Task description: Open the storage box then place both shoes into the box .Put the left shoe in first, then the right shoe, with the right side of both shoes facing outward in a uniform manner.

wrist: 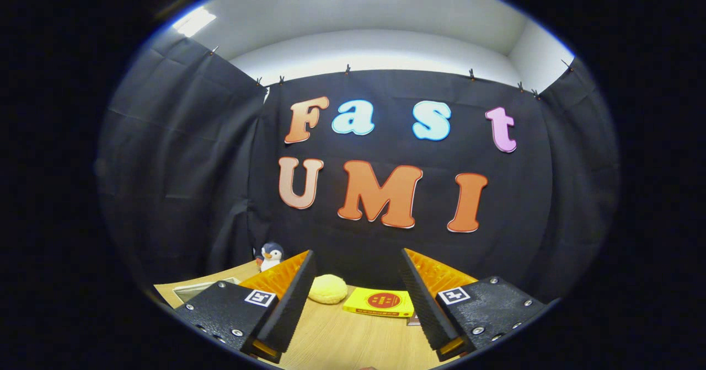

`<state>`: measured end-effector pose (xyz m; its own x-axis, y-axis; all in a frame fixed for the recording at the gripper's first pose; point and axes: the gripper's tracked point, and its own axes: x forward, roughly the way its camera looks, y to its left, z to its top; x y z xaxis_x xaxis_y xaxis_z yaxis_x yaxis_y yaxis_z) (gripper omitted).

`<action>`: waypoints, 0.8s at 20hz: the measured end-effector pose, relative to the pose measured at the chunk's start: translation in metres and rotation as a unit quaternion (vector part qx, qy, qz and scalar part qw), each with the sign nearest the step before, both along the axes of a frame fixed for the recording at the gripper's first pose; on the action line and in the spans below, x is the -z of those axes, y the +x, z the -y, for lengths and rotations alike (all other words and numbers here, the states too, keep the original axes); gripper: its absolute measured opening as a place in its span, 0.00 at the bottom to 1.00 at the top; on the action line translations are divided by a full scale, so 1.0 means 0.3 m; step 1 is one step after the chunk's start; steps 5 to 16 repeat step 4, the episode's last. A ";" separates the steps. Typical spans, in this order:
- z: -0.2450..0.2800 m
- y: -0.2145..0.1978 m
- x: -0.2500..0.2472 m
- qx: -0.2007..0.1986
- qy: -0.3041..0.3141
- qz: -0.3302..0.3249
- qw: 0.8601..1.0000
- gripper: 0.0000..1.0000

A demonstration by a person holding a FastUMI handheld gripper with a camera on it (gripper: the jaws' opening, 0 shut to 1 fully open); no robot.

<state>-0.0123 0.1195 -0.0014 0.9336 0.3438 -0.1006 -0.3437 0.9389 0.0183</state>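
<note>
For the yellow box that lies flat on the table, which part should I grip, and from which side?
Judging by its pose, grip the yellow box across its thin height at the long near edge, coming in low from the front. It lies flat on the wooden table, just ahead of the open hand-held gripper.

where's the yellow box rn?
In the gripper view the yellow box lies flat on the wooden table, just beyond the open tool, nearer its right finger, with a yellow sponge beside it.
</note>
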 end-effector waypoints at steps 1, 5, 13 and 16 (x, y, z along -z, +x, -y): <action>0.013 0.000 -0.014 0.002 0.000 0.011 1.000 0.92; 0.054 0.010 -0.032 0.015 -0.006 0.029 0.999 0.94; 0.054 0.010 -0.032 0.015 -0.006 0.029 0.999 0.94; 0.054 0.010 -0.032 0.015 -0.006 0.029 0.999 0.94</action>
